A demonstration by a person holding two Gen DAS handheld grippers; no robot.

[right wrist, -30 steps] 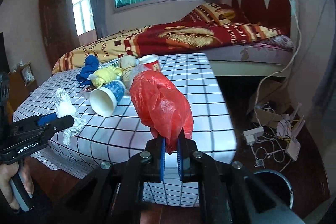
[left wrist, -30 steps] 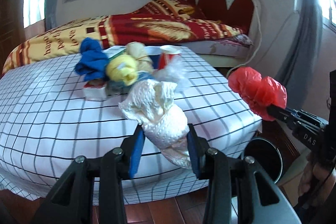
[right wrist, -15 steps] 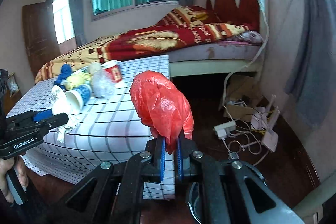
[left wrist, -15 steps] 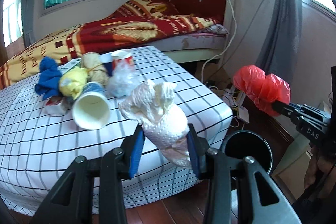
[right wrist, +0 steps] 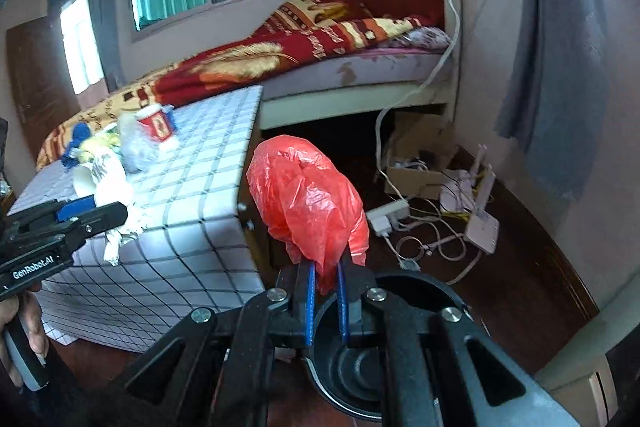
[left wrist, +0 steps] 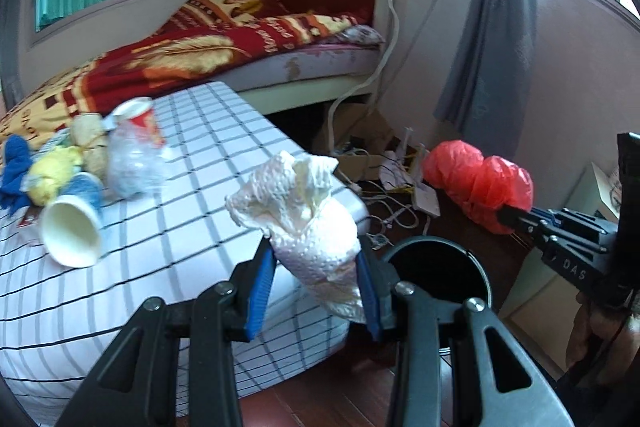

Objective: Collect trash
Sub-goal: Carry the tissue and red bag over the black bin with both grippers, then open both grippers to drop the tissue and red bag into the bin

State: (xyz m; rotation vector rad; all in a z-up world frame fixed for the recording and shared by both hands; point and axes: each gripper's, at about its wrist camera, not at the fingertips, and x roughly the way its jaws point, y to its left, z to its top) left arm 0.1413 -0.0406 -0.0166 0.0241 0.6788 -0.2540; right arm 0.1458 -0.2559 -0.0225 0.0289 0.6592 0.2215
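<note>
My left gripper (left wrist: 316, 259) is shut on a crumpled white paper towel wad (left wrist: 308, 211), held in the air past the corner of the checked table (left wrist: 192, 239). My right gripper (right wrist: 325, 275) is shut on a bunched red plastic bag (right wrist: 308, 203), which shows at the right of the left wrist view as the red plastic bag (left wrist: 476, 183). A black round trash bin (left wrist: 436, 267) stands on the floor just beyond the left fingers. In the right wrist view the trash bin (right wrist: 352, 363) sits right under the right gripper's fingers. More trash lies on the table: a white paper cup (left wrist: 72, 231), a red cup (left wrist: 140, 119), a clear plastic wad (left wrist: 132, 163).
A bed (left wrist: 248, 43) with a red and yellow blanket stands behind the table. Cables, a power strip (right wrist: 388, 215) and a cardboard box (right wrist: 416, 179) litter the wooden floor by the wall. A grey curtain (left wrist: 492, 27) hangs at the right. A hand (right wrist: 24, 331) holds the left gripper's handle.
Both grippers have swung to the right, away from the table top, each still gripping its trash. The black bin has come into full view below them.
</note>
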